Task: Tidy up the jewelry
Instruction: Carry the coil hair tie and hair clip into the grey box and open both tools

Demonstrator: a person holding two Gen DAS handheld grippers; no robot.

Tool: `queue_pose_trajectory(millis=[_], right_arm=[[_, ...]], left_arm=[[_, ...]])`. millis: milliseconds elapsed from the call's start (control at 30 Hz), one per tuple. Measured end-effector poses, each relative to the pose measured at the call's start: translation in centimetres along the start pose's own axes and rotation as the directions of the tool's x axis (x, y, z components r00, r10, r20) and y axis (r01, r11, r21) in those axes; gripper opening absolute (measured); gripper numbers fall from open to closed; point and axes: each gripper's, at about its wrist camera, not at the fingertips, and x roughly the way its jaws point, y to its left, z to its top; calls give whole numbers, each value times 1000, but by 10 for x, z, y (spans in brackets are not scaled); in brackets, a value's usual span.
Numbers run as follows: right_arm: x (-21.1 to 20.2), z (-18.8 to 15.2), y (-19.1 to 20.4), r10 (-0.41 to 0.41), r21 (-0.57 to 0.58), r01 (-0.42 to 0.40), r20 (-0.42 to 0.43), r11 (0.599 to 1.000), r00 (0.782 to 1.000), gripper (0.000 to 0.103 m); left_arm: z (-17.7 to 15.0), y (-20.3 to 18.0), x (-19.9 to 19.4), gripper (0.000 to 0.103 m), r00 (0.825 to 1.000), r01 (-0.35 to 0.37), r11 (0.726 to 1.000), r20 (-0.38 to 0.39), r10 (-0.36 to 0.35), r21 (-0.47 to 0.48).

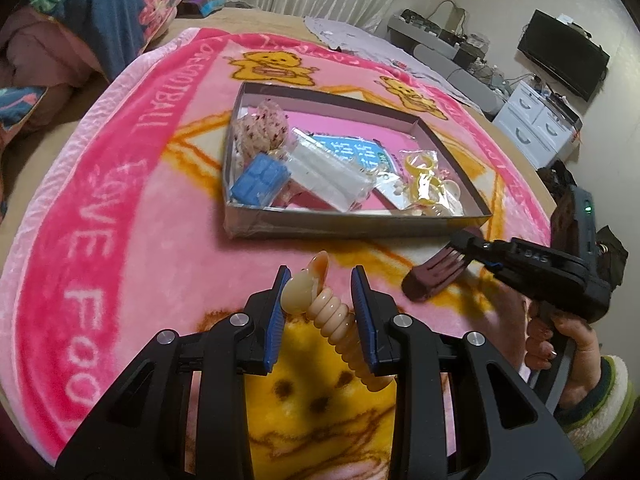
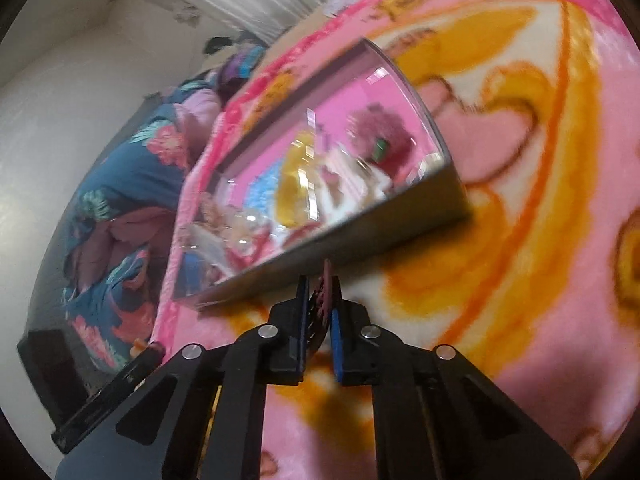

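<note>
Jaws of the left gripper (image 1: 320,280) clamp a cream hair claw clip (image 1: 320,312) at lower centre of the left view; those of the right gripper (image 2: 320,292) pinch a dark red comb clip (image 2: 325,292), seen at centre right of the left view just off the blanket. Under both lies a pink cartoon-bear blanket (image 1: 132,184) on the table, bearing an open shallow box (image 1: 248,224) of hair accessories. A floral quilt fills the upper left, curtains the top, a monitor the upper right. A hand (image 1: 560,340) grips the right handle.
</note>
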Motion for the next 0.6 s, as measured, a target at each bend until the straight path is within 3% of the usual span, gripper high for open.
queue_pose_trajectory(millis=[167,600], right_arm=[[-26,11,26,-9,-137,18,65,990,998,6],[-82,69,34,-6,-203,53,225,978,974,6]], left_arm=[[14,-14,-3,23,1000,6,999,21,-7,37],[65,-57,8,23,997,10,990,71,-20,138]])
